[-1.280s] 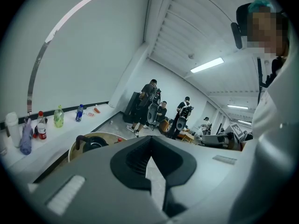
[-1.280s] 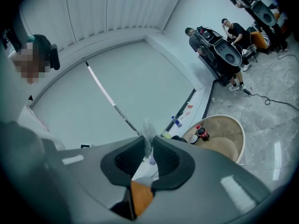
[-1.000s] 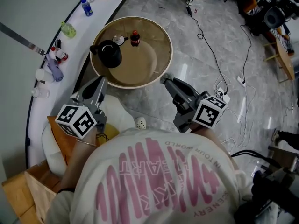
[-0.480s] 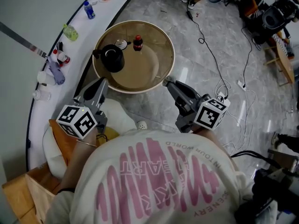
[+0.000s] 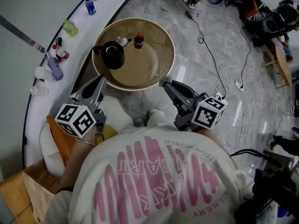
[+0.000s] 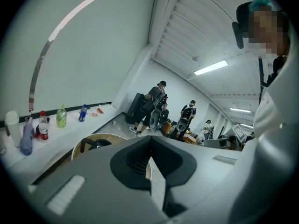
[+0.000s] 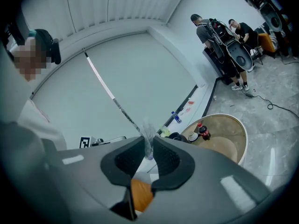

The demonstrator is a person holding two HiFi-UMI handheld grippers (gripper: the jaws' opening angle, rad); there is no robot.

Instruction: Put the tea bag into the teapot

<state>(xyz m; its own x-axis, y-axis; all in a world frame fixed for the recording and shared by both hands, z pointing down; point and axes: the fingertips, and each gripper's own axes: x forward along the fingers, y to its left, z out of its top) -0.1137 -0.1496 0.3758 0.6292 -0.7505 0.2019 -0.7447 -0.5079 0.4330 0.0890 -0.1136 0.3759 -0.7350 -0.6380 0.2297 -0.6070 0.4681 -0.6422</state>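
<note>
Your white shirt (image 5: 154, 181) with pink letters is nearest, at the bottom of the head view.

Just past it, on the left, is your left gripper (image 5: 99, 82). Its fingers (image 6: 133, 157) are pressed together at the tips. Nothing is between them.

On the right is your right gripper (image 5: 164, 83). Its tip is close to the near edge of the round table (image 5: 149, 66). Its fingers (image 7: 126, 160) pinch the tea bag (image 7: 148, 134). The tea bag is thin, pale and see-through, and it sticks up between the fingers. It is in the air, well apart from the teapot (image 5: 112, 55).

The black teapot stands on the far left part of the brown table. A small round thing (image 5: 122, 41) lies just beside it. A cola bottle (image 5: 138, 39) with a red cap stands next to that.

The floor (image 5: 187, 55) is grey and shiny, and black cables (image 5: 210, 45) run over it on the right.

On the left, a white curved shelf (image 5: 77, 17) runs along the wall. A green bottle (image 5: 70, 28) and a blue bottle (image 5: 90, 6) are on it.

Far back in the room, some people (image 6: 156, 101) stand by dark gear.
</note>
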